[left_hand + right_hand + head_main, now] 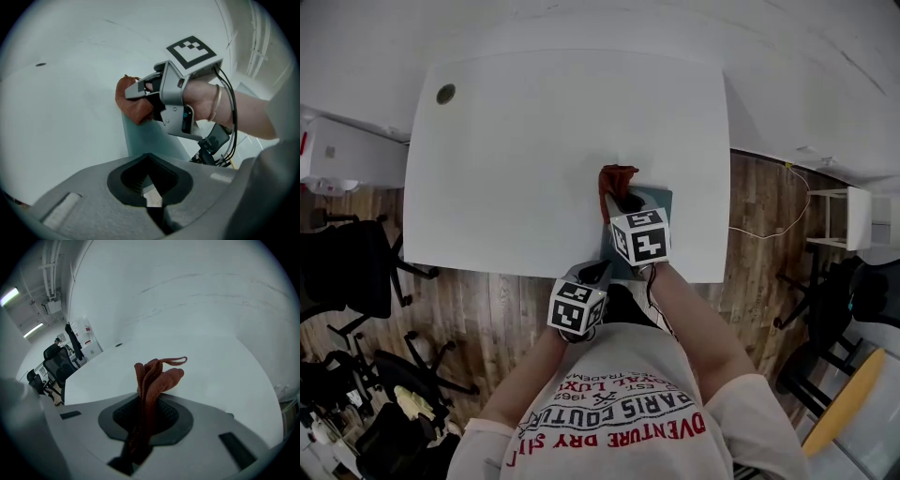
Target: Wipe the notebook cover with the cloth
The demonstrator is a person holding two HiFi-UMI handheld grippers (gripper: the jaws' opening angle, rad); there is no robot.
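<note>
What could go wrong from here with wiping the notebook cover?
1. The notebook lies right at the near edge of the table. The left gripper seems to pinch only its near edge, so a hard stroke might push it off.
2. The right gripper holds the cloth as a narrow bunch, so it may wipe little of the cover or slip out.

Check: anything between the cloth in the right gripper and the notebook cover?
Nothing visible. The right gripper is shut on the red-brown cloth, which hangs at the far end of the teal notebook. The rest of the cover is bare. The left gripper appears to pinch the near edge, away from the cloth.
</note>
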